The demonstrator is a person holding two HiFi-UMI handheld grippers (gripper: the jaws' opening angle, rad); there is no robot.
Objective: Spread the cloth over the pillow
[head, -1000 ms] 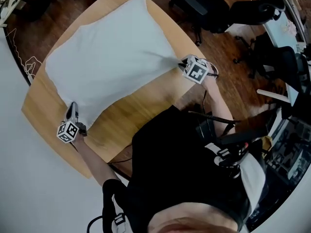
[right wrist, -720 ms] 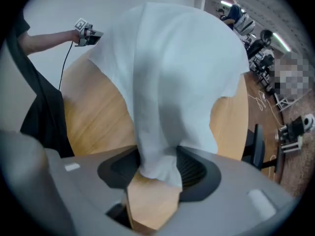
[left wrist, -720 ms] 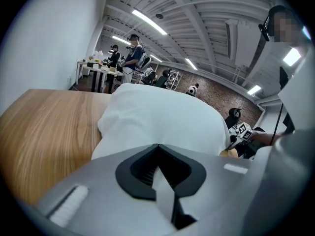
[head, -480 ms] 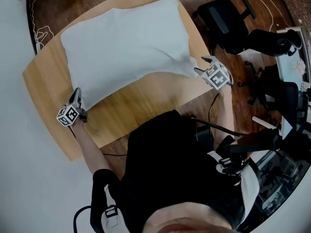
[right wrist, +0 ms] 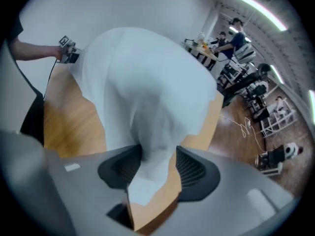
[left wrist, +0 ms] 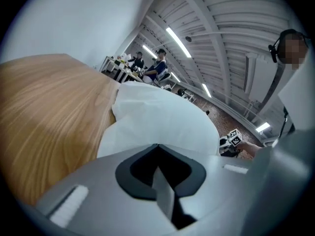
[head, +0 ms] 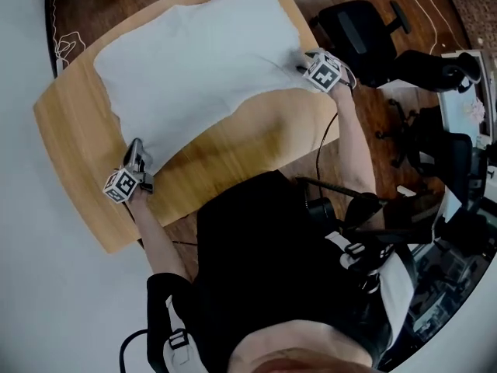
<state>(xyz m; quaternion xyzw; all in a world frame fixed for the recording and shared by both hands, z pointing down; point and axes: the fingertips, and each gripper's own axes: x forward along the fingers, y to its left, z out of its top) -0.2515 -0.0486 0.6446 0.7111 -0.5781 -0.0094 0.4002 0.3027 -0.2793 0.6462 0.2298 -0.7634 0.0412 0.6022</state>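
Two grippers | left gripper [head: 137, 146] clamps cloth [head: 202, 61] corner | right gripper [head: 303, 63] just opened, cloth loose between jaws

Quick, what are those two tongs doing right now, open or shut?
Left tongs: closed, pinching a corner of the cloth.
Right tongs: open, jaws just been closing, cloth bunched between them but not gripped.

On far half of the table [head: 233, 155], the cloth [head: 198, 61]; right of the table, an office chair [head: 359, 28]; at its near edge, a person [head: 272, 255].
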